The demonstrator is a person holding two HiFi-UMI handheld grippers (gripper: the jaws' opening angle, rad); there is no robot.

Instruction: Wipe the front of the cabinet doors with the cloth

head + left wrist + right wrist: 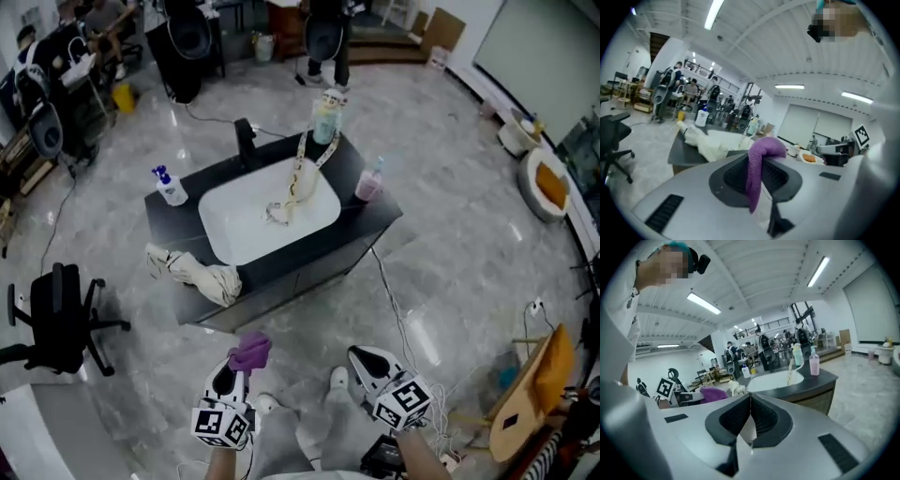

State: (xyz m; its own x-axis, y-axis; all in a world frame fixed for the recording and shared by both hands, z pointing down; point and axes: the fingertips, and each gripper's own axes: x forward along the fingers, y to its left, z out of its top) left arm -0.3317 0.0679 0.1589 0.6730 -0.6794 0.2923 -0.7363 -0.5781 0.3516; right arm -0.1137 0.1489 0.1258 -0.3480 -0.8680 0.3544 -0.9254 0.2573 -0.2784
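- While the left hand-held gripper [758, 180] pinches the cloth [764, 149] by a narrow fold, well apart from the cabinet doors [309, 277], rubbing may tug it loose.
- The right hand-held gripper [750, 420], closed and empty, could knock the doors.
- A cable [386, 286] near the doors may catch a foot.

Left gripper [230, 370] and right gripper [361, 358]: silver-grey moulded shells with black ribbed pads [762, 418] and black slotted vents [837, 452]. Each carries a white cube [223, 425] bearing black square markers. Between the cubes: white shoes [338, 380].
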